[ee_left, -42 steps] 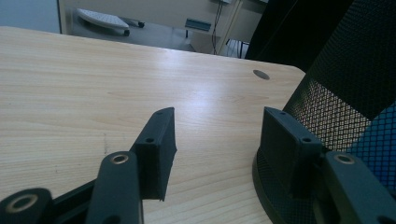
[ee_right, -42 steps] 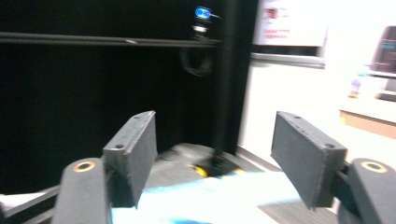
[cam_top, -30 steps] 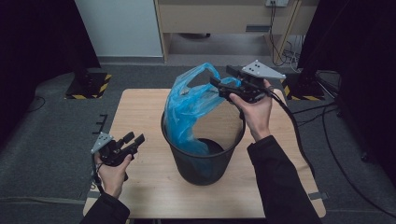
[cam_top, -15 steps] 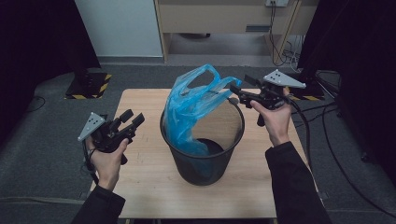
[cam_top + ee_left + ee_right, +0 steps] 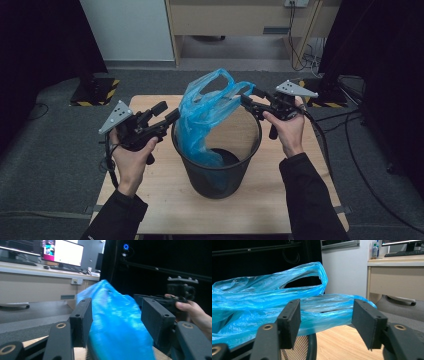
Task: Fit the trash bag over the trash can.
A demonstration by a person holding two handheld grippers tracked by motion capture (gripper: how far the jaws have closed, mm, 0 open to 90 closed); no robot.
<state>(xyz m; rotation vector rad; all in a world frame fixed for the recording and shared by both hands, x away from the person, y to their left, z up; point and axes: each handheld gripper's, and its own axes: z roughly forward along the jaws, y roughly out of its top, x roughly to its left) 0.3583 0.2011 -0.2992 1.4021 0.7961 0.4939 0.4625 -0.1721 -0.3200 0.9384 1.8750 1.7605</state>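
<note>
The left gripper (image 5: 167, 116) hovers at the near-left rim of the round black mesh wastebasket (image 5: 217, 172), jaws apart, with the crinkled blue plastic bag (image 5: 207, 112) showing between its 2 pads in the left gripper view but not pinched. The right gripper (image 5: 246, 101) reaches in from the far-right rim; its jaws have just been closing, yet they stand apart, with the bag's handle loop lying just beyond and between them, unclamped. The bag stands half in the wastebasket on the pale wooden table (image 5: 165, 200), its bottom tucked down inside and its top puffed above the rim. Approaching from opposite sides makes sense: each gripper can likely take 1 edge and spread the mouth over the rim.
</note>
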